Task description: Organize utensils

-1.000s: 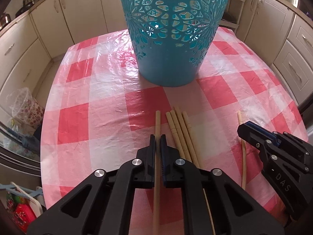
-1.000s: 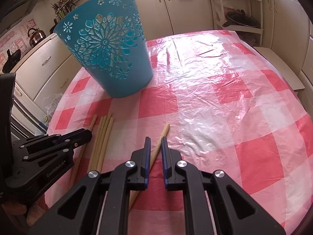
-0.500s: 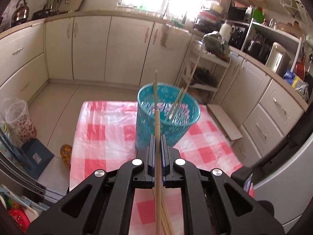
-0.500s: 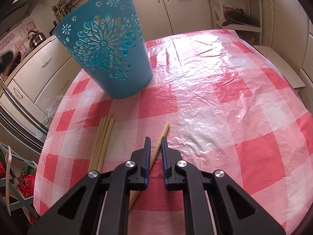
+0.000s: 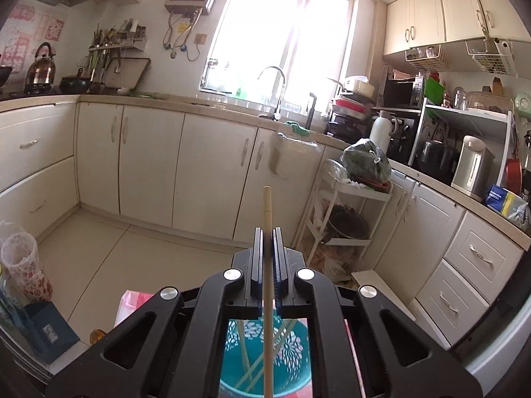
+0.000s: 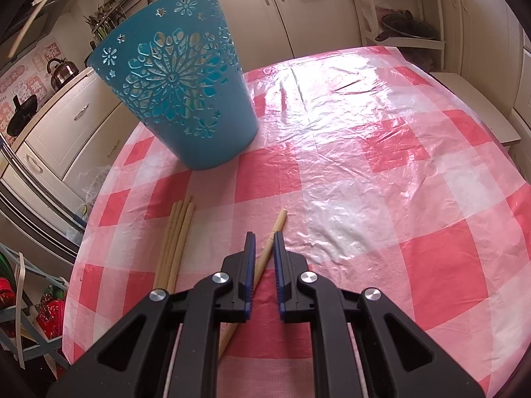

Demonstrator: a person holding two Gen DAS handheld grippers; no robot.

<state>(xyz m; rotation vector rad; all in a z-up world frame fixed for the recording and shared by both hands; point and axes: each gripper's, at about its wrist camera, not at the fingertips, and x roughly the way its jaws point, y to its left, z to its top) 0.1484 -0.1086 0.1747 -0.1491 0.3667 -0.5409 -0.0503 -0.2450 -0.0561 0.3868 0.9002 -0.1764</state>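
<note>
My left gripper (image 5: 266, 232) is shut on a wooden chopstick (image 5: 267, 209) and holds it upright high above the blue cut-out basket (image 5: 265, 358), whose inside shows below with several chopsticks in it. The basket also shows in the right wrist view (image 6: 179, 99), standing on the red-checked table (image 6: 381, 182). My right gripper (image 6: 263, 237) is slightly open just over a single chopstick (image 6: 273, 235) lying on the cloth. A bundle of chopsticks (image 6: 174, 238) lies to its left.
Kitchen cabinets (image 5: 149, 165), a sink tap (image 5: 275, 89) and a white rack (image 5: 345, 219) surround the table. The table's left edge (image 6: 76, 265) drops off to a shelf with red items.
My left gripper has lifted its chopstick from the table to high above the basket and tipped it upright. The right gripper has stayed over the single chopstick.
</note>
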